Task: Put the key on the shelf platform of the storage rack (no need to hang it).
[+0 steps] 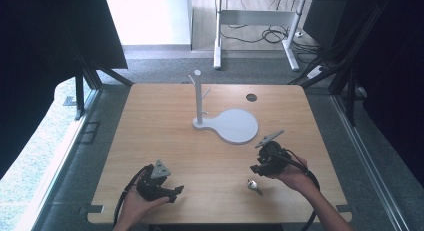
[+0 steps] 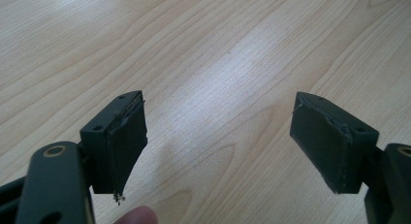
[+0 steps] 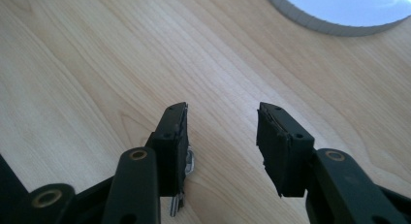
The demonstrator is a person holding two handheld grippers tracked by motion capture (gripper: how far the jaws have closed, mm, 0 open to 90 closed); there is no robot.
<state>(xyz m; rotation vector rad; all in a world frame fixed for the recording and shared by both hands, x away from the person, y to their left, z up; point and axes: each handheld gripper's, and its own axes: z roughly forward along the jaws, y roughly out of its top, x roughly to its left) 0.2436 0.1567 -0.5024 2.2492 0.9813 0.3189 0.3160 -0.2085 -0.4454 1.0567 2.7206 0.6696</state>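
Grey carpet and cable clutter sit behind a light wood-grain counter (image 1: 165, 136). Toward the far middle there's a white stand with a round flat base (image 1: 234, 125), its thin post upright with a few short pegs.

Left tongs (image 1: 176, 192) are low at the near left, held in a hand (image 1: 134, 207), jaws spread wide over bare wood, nothing between them.

Right tongs (image 1: 256, 168) are at the near right, held in the other hand (image 1: 295, 177), jaws also apart and gripping nothing. A small silvery metal object (image 1: 254, 186) lies flat on the counter just near-side of them, long axis running diagonally, far-left to near-right. From the right gripper view it peeks out beside one jaw (image 3: 186, 173); can't tell exactly what it is.
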